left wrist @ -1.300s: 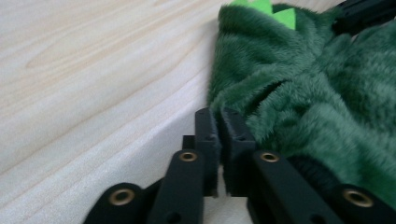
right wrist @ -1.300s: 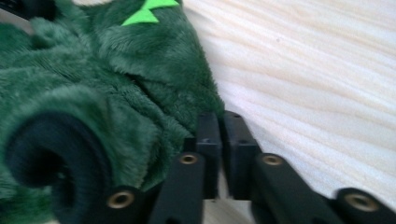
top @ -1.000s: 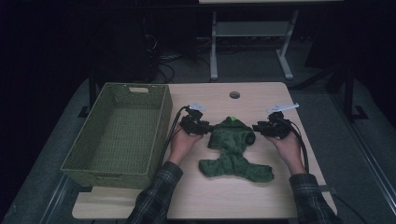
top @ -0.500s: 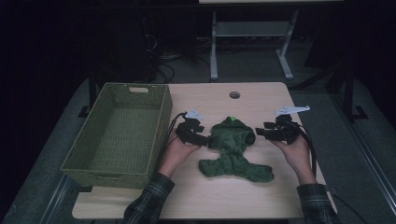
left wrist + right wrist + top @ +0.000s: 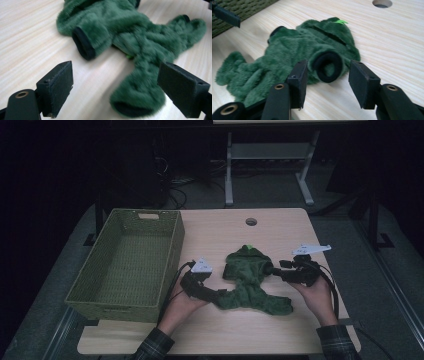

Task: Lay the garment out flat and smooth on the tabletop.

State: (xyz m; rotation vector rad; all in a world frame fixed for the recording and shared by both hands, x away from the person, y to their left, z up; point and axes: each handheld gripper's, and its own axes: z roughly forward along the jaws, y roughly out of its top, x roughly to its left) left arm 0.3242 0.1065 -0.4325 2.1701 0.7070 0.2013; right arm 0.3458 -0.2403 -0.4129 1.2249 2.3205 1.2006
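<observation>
A small green fleece garment (image 5: 251, 280) lies spread flat on the pale wooden table (image 5: 280, 227), near the middle of the near half, with its sleeves and legs splayed outward. It sits between the two grippers and to the right of a green woven basket (image 5: 125, 297) that stands on the table's left side.

The left gripper (image 5: 216, 295) lies low on the table at the garment's lower left end; its jaws stand wide apart, and the left gripper view (image 5: 115, 87) shows one black-cuffed end of the fleece lying between them, not pinched. The right gripper (image 5: 274, 271) reaches toward the garment's right sleeve, its jaws also apart; in the right gripper view (image 5: 328, 80) the round black cuff (image 5: 328, 66) sits just ahead of the gap between the jaws, untouched.

The table has a round hole (image 5: 251, 221) near its far edge. Beyond it the room is dark, with a grey floor, the legs of a white frame (image 5: 265, 170) and loose cables (image 5: 185, 182).

The gripper views show the wood grain, the fur's texture and a small bright green tag (image 5: 341, 22) at the neck. The high view alone shows the hands (image 5: 316, 295), checked sleeves (image 5: 340, 347) and the basket's whole shape.
</observation>
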